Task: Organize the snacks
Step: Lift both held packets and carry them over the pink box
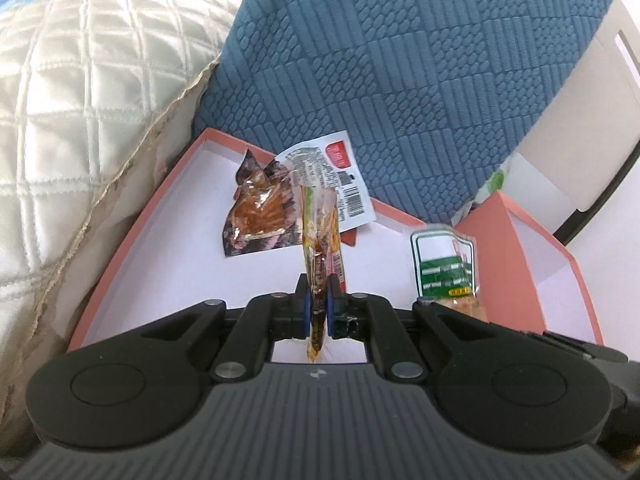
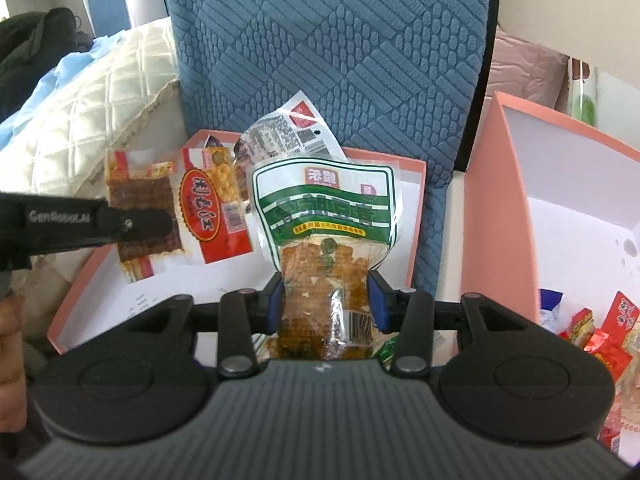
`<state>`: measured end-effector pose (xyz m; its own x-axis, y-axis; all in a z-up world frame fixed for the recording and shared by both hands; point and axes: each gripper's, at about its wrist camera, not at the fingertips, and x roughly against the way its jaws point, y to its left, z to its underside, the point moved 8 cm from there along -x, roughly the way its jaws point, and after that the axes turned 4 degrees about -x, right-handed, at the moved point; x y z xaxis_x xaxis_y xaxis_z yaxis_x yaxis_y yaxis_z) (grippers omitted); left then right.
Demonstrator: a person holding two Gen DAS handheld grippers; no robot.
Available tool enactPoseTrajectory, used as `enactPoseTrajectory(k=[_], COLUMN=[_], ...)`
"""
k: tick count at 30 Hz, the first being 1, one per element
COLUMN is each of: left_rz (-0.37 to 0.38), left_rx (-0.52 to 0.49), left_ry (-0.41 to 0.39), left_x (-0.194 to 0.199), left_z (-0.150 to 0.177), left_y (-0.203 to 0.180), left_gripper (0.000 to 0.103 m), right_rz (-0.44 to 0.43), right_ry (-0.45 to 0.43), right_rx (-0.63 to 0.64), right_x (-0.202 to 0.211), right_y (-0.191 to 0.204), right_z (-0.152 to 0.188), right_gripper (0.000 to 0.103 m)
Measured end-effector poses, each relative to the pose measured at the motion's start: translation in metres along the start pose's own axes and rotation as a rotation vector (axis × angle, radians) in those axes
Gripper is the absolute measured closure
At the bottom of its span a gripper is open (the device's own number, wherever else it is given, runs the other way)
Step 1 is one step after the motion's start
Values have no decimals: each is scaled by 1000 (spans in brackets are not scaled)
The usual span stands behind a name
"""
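A: Closest in, the left gripper has its jaws pressed almost together on a thin snack packet, pinching it edge-on near the bottom so most of it stands up in front of the camera.

B: Makes sense for something that flat: a grip on the narrow edge keeps it from folding. And the right gripper?

A: Jaws part-way spread, clamped on the sides of a fat green-and-white pouch. The pouch bulges between the pads, so that gap is simply its width. The clear lower half is what's squeezed; the printed top sticks out ahead.

B: Both hover over the pink box?

A: Yes, above its white floor. Just past the thin packet, a dark crinkled packet and a white-backed packet lie inside, toward the far wall, overlapping each other. I'd judge that's the sorted pile, with these two about to join it.

B: And the supply?

A: Off to the right, a second pink box standing close beside the first, with red wrappers heaped in its corner. That looks like the unsorted stock.

B: Behind it all?

A: A blue textured cushion leans right against the box's back edge, and a cream quilted pillow sits to its left.
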<state>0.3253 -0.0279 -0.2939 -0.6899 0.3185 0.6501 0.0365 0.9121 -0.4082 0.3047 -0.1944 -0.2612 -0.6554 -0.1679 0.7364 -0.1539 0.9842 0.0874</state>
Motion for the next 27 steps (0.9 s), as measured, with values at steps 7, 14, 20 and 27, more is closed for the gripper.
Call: enactPoseTrajectory(k=[7, 14, 20, 27], left_rz=[2, 16, 31, 62], left_rx=[-45, -82, -116, -156], left_ry=[3, -24, -57, -97], left_x=[18, 38, 58, 80], left_z=[-8, -30, -49, -65], left_y=[-27, -59, -83, -118], left_gripper=[95, 95, 95, 95], right_rz=[7, 10, 34, 62], right_ry=[-38, -66, -112, -164], right_rx=[26, 2, 13, 10], right_x=[26, 52, 79, 112], right_y=[-1, -12, -23, -41], right_z=[-18, -36, -54, -73], right_gripper=[57, 57, 57, 57])
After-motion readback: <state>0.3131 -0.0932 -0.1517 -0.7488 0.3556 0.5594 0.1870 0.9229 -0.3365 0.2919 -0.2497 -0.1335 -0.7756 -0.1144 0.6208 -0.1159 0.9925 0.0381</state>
